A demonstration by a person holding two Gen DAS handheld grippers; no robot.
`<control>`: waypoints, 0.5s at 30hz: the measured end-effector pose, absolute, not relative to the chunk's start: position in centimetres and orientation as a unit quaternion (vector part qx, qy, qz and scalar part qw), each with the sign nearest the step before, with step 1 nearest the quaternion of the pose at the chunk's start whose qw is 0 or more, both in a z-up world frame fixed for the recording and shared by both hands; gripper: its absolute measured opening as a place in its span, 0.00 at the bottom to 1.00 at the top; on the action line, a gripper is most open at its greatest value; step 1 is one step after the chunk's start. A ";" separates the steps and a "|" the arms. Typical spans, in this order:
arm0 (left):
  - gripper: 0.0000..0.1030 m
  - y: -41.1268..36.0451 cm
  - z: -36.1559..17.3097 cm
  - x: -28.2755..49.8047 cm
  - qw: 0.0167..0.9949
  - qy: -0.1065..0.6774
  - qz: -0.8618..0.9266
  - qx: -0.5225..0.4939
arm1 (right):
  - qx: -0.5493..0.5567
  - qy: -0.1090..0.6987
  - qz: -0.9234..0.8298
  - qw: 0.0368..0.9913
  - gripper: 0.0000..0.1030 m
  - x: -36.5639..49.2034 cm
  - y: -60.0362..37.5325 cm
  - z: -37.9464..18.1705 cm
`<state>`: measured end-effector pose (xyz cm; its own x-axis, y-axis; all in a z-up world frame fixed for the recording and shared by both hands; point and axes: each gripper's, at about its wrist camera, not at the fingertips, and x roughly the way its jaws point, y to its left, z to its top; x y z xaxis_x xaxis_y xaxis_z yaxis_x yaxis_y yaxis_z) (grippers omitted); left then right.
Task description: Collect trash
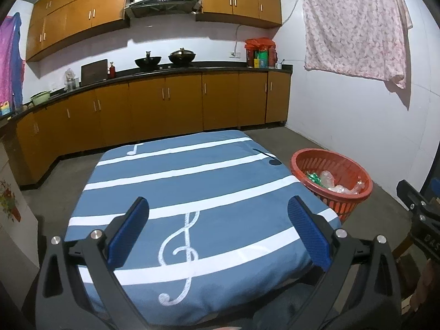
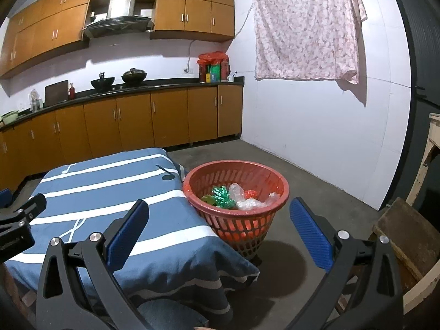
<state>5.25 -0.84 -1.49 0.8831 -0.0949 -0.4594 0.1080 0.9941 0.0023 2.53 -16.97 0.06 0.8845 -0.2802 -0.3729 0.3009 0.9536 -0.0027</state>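
Both your left hand-held gripper point(image 1: 218, 229) and right hand-held gripper point(image 2: 220, 229) hang wide open and empty. The trash point(image 2: 236, 196) lies in the red basket point(image 2: 277, 177) beside the bench point(image 1: 176, 181); scan its cloth for leftovers.

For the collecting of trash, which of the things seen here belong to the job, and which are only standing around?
Belong to the job:
- red basket on the floor
- wrappers and plastic inside it
- left claw, open
- right claw, open

Only standing around:
- blue striped cloth on the table
- two woks on the counter
- floral sheet on the wall
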 end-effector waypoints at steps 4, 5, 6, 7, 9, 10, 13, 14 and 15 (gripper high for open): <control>0.96 -0.5 -1.3 4.3 0.971 0.232 -0.050 0.013 | 0.026 0.186 -0.150 0.971 0.98 2.1 -16.6 0.1; 0.96 -0.4 -1.3 4.1 0.972 0.231 -0.049 0.013 | 0.025 0.185 -0.149 0.971 0.98 1.9 -16.5 0.1; 0.96 -0.4 -1.4 3.9 0.972 0.230 -0.049 0.014 | 0.024 0.184 -0.149 0.971 0.98 1.7 -16.4 0.1; 0.96 -0.4 -1.3 3.6 0.972 0.228 -0.048 0.016 | 0.024 0.184 -0.149 0.971 0.98 1.6 -16.3 0.0; 0.96 -0.4 -1.3 3.4 0.973 0.227 -0.048 0.018 | 0.022 0.184 -0.149 0.971 0.98 1.3 -16.0 0.0; 0.96 -0.4 -1.3 3.4 0.973 0.226 -0.048 0.018 | 0.022 0.183 -0.149 0.972 0.98 1.2 -15.9 0.0; 0.96 -0.4 -1.1 3.0 0.974 0.221 -0.050 0.020 | 0.022 0.180 -0.147 0.972 0.98 0.9 -15.7 0.2; 0.96 -0.4 -1.1 2.9 0.974 0.220 -0.049 0.021 | 0.022 0.180 -0.146 0.973 0.98 0.8 -15.7 0.2; 0.96 -0.4 -1.1 2.8 0.974 0.219 -0.049 0.022 | 0.021 0.180 -0.146 0.973 0.98 0.7 -15.6 0.2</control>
<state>2.77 -0.38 -1.11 0.8990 -0.0856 -0.4295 0.1046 0.9943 0.0208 0.69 -15.64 0.20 0.8927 -0.2769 -0.3556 0.2921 0.9563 -0.0112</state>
